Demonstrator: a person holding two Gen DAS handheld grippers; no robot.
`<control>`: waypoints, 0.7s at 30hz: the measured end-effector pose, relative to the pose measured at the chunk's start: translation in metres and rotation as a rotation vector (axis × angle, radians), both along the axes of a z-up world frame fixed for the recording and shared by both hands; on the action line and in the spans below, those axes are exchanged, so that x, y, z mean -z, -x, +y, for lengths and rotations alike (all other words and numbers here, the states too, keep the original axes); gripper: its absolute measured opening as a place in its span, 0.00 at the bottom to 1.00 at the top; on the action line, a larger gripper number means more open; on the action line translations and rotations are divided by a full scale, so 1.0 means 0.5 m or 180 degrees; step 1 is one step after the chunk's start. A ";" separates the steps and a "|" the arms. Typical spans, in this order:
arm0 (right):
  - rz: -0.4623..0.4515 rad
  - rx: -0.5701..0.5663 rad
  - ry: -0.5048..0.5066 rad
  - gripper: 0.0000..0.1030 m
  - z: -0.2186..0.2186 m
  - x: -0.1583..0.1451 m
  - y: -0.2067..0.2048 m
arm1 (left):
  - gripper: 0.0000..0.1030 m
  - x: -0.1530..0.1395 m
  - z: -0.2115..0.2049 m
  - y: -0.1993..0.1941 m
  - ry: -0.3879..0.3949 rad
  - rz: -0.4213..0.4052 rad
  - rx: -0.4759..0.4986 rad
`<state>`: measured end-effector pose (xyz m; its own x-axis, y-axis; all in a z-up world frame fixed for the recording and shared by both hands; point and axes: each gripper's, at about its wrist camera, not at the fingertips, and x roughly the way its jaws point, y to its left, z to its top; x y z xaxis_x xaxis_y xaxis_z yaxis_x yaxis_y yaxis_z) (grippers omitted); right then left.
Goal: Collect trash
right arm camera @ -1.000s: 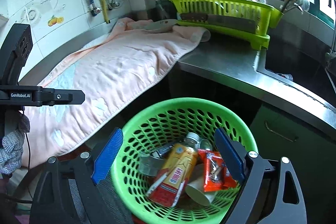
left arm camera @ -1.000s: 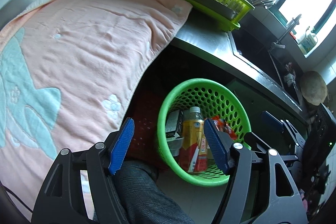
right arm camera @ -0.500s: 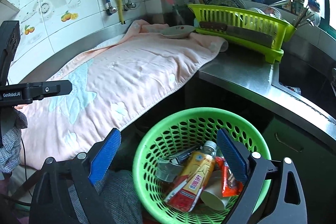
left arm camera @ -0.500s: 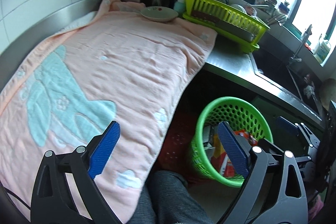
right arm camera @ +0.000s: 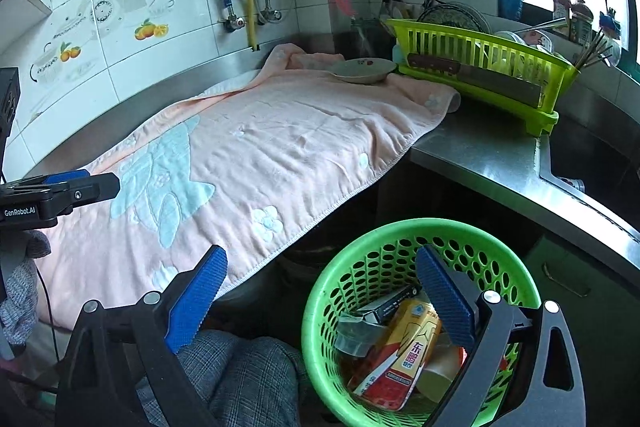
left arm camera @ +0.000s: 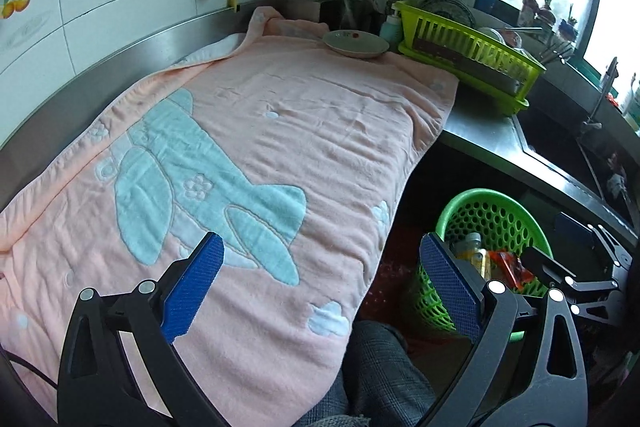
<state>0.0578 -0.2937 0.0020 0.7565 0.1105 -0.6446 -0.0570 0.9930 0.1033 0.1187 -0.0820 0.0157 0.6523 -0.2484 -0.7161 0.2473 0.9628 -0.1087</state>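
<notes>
Trash sits piled in the green perforated basket [right arm camera: 400, 239] on the floor below the counter edge: a yellow-and-red drink bottle [right arm camera: 400, 351], a dark flat box [right arm camera: 386, 303] and a red wrapper [left arm camera: 510, 267] among it. A second ago the left wrist view looked almost straight down into that basket with the bottle between its pads; now it looks across the towel, and the basket lies low at the right of the view. The right wrist view shows more wall and counter than before, the basket lower in it.

Left gripper [left arm camera: 320, 283] has its jaws opening, already very wide, with nothing between the blue pads [left arm camera: 196, 279]; it hovers over the near edge of the towel. Right gripper [right arm camera: 320, 291] is likewise opening, wide and empty, its right pad [right arm camera: 444, 299] above the basket's contents without touching them. A grey checked trouser leg [right arm camera: 224, 371] shows below both.

Pink towel [left arm camera: 260, 147] with a pale blue aeroplane figure covers the steel counter [right arm camera: 480, 147]. At its far end stands a shallow dish [left arm camera: 356, 43], touching the towel, just beside a lime-green dish rack [right arm camera: 480, 67] with a cleaver along its front. White tiles with fruit and teapot decals, pipes and a yellow hose back the counter; a sink and bright window lie far right.
</notes>
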 end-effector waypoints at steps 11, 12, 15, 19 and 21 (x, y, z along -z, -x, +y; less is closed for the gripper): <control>0.0041 -0.0004 0.0077 0.90 0.033 0.003 0.003 | 0.94 0.007 0.069 0.022 -0.0095 -0.0087 -0.0277; 0.0041 0.0002 0.0110 0.90 0.037 0.002 0.004 | 0.94 0.008 0.073 0.025 -0.0090 -0.0087 -0.0287; 0.0028 0.0005 0.0164 0.90 0.045 0.000 0.006 | 0.94 0.011 0.079 0.033 -0.0141 -0.0123 -0.0301; 0.0045 0.0033 0.0193 0.90 0.050 0.000 0.008 | 0.94 0.016 0.079 0.041 -0.0191 -0.0141 -0.0298; 0.0052 0.0053 0.0210 0.90 0.051 0.000 0.009 | 0.94 0.021 0.080 0.044 -0.0198 -0.0139 -0.0291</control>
<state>0.0532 -0.2683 0.0019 0.7472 0.0550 -0.6624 -0.0394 0.9985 0.0385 0.0966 -0.0421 0.0053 0.7012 -0.1425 -0.6986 0.1614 0.9861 -0.0391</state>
